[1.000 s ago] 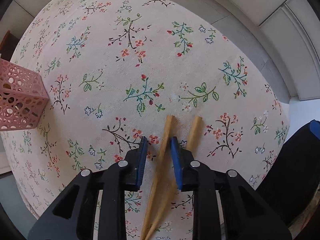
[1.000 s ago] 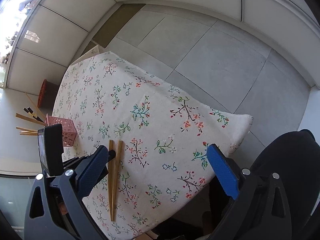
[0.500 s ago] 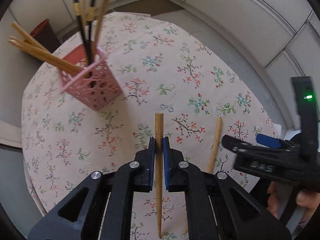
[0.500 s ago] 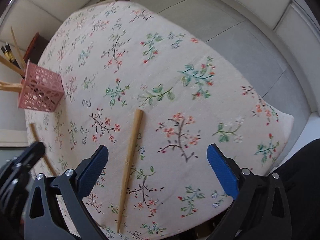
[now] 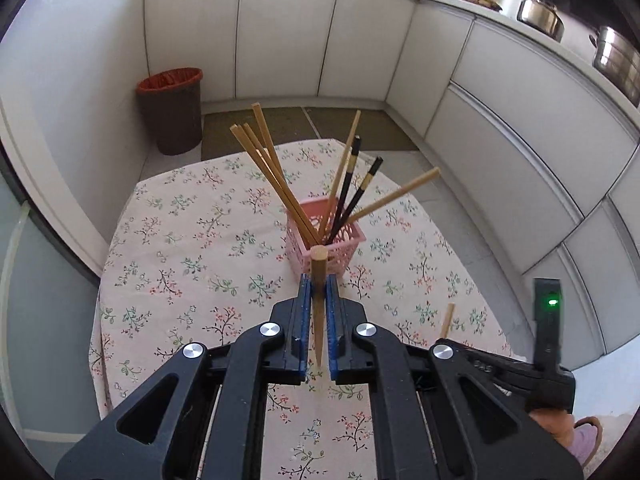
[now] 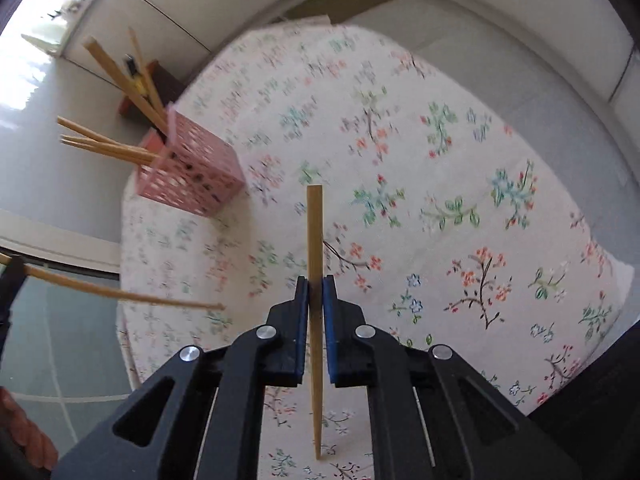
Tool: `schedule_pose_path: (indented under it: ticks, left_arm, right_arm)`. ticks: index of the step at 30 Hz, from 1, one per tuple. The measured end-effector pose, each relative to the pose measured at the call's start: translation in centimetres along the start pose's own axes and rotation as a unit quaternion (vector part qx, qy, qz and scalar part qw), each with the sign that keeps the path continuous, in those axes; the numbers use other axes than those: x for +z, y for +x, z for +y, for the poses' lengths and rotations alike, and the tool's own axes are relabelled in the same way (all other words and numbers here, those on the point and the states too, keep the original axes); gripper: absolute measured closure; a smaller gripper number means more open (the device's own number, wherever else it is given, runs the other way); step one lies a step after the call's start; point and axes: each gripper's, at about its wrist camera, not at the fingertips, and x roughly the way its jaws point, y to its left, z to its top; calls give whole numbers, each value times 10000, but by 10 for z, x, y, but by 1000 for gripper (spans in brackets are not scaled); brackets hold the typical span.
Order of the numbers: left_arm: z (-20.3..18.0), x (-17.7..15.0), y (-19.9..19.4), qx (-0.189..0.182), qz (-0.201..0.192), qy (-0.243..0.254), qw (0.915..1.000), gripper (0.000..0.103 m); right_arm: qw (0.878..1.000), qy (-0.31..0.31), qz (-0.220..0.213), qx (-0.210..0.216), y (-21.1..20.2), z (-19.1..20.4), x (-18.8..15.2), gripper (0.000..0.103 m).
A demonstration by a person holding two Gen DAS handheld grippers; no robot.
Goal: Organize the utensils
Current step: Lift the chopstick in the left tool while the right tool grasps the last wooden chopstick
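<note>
My left gripper (image 5: 319, 282) is shut on a wooden chopstick (image 5: 319, 264), held up off the table with its blunt end toward the pink basket (image 5: 344, 258). The basket stands mid-table and holds several wooden and two black chopsticks. In the right wrist view my right gripper (image 6: 316, 280) has its jaws closing onto a second wooden chopstick (image 6: 315, 228); the pads press it, low over the floral tablecloth (image 6: 440, 184). The pink basket (image 6: 192, 184) is to its upper left. The left-held chopstick (image 6: 120, 294) crosses that view's left side. The right gripper (image 5: 480, 360) shows at lower right.
A brown bin with a red liner (image 5: 170, 110) stands on the floor beyond the table. White cabinets ring the room, with steel pots (image 5: 540, 12) on the counter. A hand (image 5: 560, 428) holds the right tool. A dark shape (image 6: 600, 420) sits at the table's near right edge.
My left gripper closed on one chopstick, lifted it off the cloth and swung toward the basket. My right gripper moved over the remaining chopstick and went from wide open to shut on it.
</note>
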Motion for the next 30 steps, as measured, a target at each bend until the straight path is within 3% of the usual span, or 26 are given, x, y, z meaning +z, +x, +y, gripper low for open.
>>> schedule_pose_path:
  ticks: [7,14,20,30]
  left_arm:
    - [-1,22,-27,-24,-563,-258,9981,97]
    - [-20,51,-71,-40,-1222,-217,9923,97]
    - [-29,72,-70,245,-1623,-283,9860,97]
    - [-24,95,-30,484,-1424,-327,9881,97]
  right_arm:
    - [9854,-468,-1278,1027,-119,51,42,95]
    - [9617,-1080,-2036,1486,-194,84,66,95]
    - [9523,-1281,-2218,1660,-205,97,83,95]
    - [9536,-1286,-2145,1676,-190,101,111,95]
